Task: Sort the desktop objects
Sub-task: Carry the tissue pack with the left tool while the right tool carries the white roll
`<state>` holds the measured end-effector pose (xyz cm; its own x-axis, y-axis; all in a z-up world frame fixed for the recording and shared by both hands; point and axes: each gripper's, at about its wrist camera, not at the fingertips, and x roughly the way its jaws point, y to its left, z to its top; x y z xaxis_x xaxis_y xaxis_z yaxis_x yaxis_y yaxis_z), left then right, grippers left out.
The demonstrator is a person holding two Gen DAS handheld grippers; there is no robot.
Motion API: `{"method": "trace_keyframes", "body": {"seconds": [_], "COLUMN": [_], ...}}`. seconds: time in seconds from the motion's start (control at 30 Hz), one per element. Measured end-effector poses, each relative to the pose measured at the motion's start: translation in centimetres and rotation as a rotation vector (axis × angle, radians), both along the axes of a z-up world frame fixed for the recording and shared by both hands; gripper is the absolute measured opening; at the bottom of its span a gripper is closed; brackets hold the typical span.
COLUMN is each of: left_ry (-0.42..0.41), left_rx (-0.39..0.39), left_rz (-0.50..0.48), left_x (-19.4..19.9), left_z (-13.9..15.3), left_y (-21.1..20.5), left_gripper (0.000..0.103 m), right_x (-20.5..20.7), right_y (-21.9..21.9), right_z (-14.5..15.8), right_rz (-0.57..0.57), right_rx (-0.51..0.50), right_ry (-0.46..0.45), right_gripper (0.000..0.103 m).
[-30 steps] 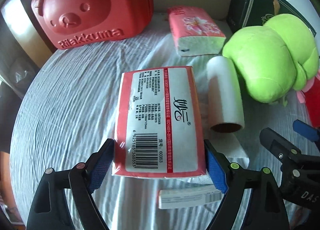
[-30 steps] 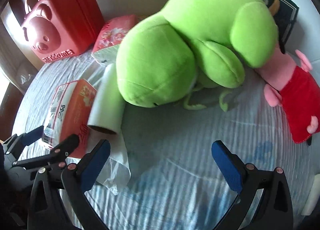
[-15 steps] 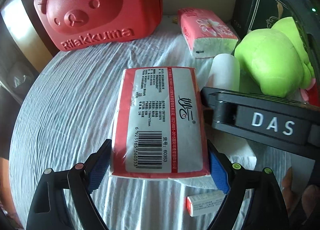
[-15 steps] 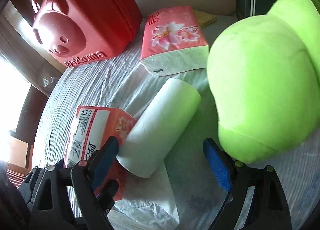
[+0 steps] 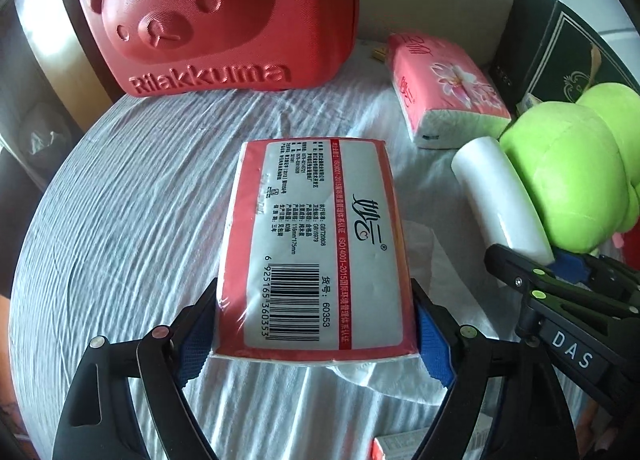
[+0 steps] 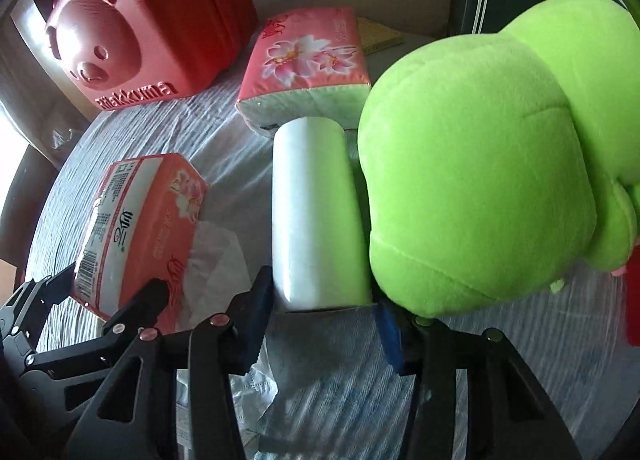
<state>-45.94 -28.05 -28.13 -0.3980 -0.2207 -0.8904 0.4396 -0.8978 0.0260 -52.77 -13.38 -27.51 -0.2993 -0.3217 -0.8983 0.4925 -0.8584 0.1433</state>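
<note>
My left gripper (image 5: 316,336) is shut on a red tissue pack (image 5: 312,248) with a barcode label, held just above the cloth; the pack also shows in the right wrist view (image 6: 136,228). My right gripper (image 6: 320,320) is closed around the near end of a white roll (image 6: 316,212) lying on the cloth, its pads touching both sides. The roll also shows in the left wrist view (image 5: 500,200), with the right gripper (image 5: 560,272) at its end. A green plush toy (image 6: 488,164) presses against the roll's right side.
A red Rilakkuma case (image 5: 224,16) stands at the back left. A pink flowered tissue pack (image 5: 444,92) lies behind the roll. A dark box (image 5: 560,48) stands at the back right. A loose white tissue (image 6: 216,260) lies under the red pack. A small carton (image 5: 396,444) lies near the front edge.
My right gripper moved in from the right and its jaws closed around the white roll's near end. My left gripper carried the tissue pack further toward the red case.
</note>
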Motion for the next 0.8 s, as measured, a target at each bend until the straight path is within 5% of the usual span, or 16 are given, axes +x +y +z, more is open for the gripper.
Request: {"method": "trace_keyframes", "body": {"seconds": [0.43, 0.8], "left_ry": [0.000, -0.077], "left_rx": [-0.017, -0.005], "left_rz": [0.008, -0.044], "left_x": [-0.2, 4.3], "left_z": [-1.3, -0.7], "left_y": [0.0, 2.1], "left_gripper": [0.083, 0.085], "right_x": [-1.4, 3.9], "right_y": [-1.5, 1.3], "right_z": [-0.9, -0.6], "right_rz": [0.015, 0.030], "right_rx": [0.040, 0.117], "right_ry": [0.049, -0.050], "right_gripper": [0.046, 0.047]}}
